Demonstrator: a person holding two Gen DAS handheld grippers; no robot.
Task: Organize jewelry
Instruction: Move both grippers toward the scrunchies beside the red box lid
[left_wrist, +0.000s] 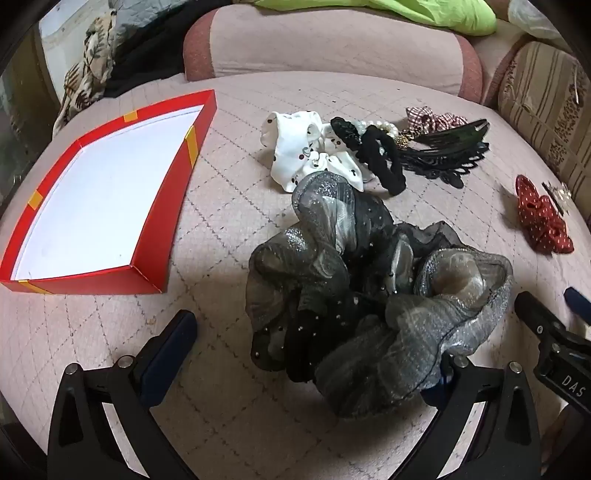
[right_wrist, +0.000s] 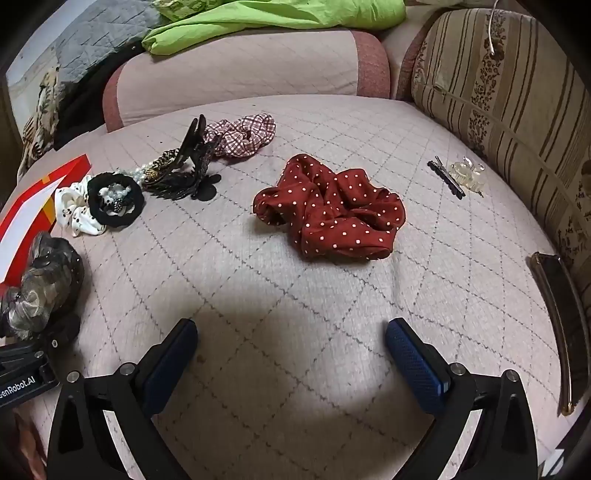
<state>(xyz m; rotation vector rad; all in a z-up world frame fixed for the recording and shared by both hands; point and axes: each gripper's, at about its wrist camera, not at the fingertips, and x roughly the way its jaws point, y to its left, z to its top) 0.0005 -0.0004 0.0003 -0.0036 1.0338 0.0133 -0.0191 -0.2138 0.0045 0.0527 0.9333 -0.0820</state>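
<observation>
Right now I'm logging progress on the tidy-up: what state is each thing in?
Red box: open, holding nothing.
Grey scrunchie: on the cushion, between the left tongs, ungripped.
Red dotted scrunchie: lying loose.
Black claw clip: tilted against other pieces.
Right tongs: open, holding nothing.

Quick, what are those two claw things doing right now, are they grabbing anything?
Left gripper: open, holding nothing; the grey sheer scrunchie lies between its fingers, ungripped.
Right gripper: open, empty, short of the red dotted scrunchie.
</observation>
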